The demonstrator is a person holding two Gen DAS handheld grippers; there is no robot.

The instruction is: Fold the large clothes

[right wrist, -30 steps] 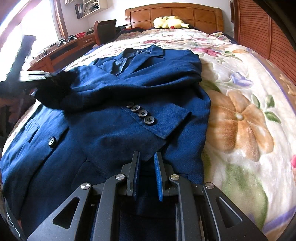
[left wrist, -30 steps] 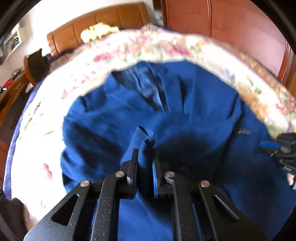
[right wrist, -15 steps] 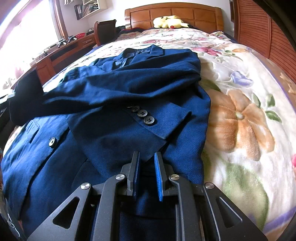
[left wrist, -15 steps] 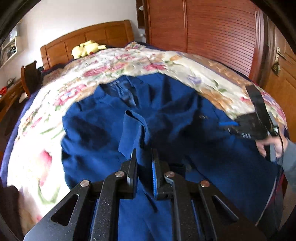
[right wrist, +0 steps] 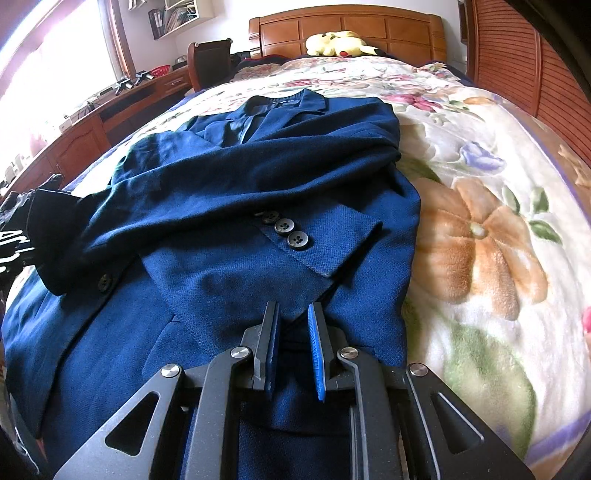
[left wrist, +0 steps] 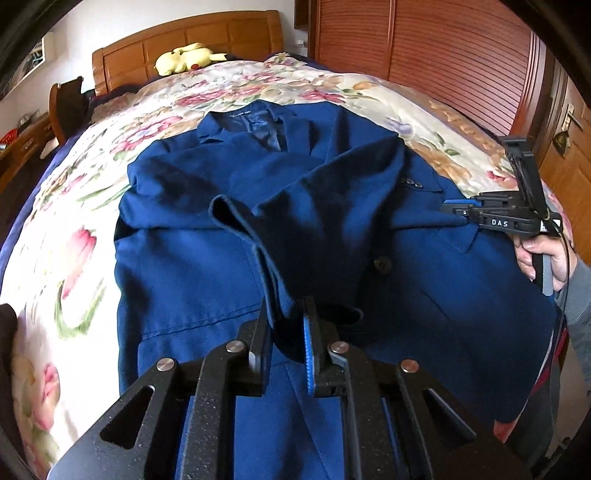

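Note:
A navy blue suit jacket (left wrist: 192, 273) lies front-up on the bed, collar toward the headboard. My left gripper (left wrist: 286, 321) has the cuff of one sleeve (left wrist: 266, 229) between its fingers and holds it off the jacket's front; its jaws are opening slightly. In the right wrist view that sleeve (right wrist: 55, 236) hangs at the left edge. The other sleeve, with its cuff buttons (right wrist: 284, 229), lies folded across the chest. My right gripper (right wrist: 293, 325) is shut on a fold of the jacket's (right wrist: 221, 280) lower front. It also appears at the right in the left wrist view as the right gripper (left wrist: 452, 206), held by a hand (left wrist: 546, 258).
A floral blanket (right wrist: 480, 240) covers the bed. A yellow plush toy (right wrist: 340, 42) lies by the wooden headboard (right wrist: 347, 26). A wooden wardrobe (left wrist: 443, 55) stands to the right of the bed. A desk (right wrist: 110, 110) and chair (right wrist: 208, 62) stand to its left.
My left gripper has drawn the sleeve cuff outward toward the jacket's left side and a little lower, so the sleeve now stretches out more. The right gripper has stayed still.

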